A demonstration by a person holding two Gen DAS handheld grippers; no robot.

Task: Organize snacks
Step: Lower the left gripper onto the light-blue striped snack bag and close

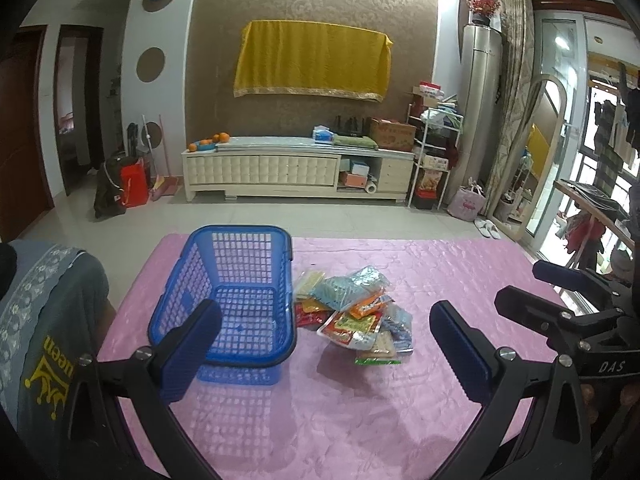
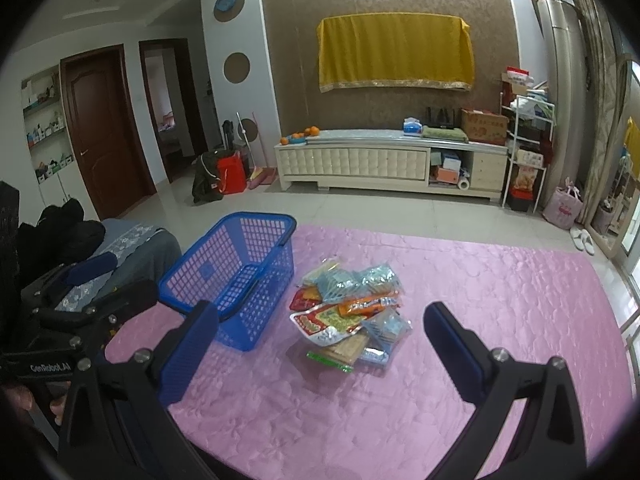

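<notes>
A pile of snack packets [image 1: 354, 312] [image 2: 348, 312] lies in a heap on the pink tablecloth [image 1: 320, 420] [image 2: 500, 300]. An empty blue plastic basket [image 1: 236, 300] [image 2: 236, 276] stands just left of the pile, its handle folded down. My left gripper [image 1: 324, 350] is open, held above the table in front of the basket and pile, with nothing between its fingers. My right gripper [image 2: 320, 354] is also open and empty, hovering short of the pile. Each gripper shows at the edge of the other's view.
A sofa arm with a grey patterned cover [image 1: 44, 300] [image 2: 136, 244] sits left of the table. Beyond the table's far edge lie tiled floor, a white TV cabinet [image 1: 296, 168], and a rack of boxes [image 1: 434, 152]. A mirror [image 1: 536, 152] stands right.
</notes>
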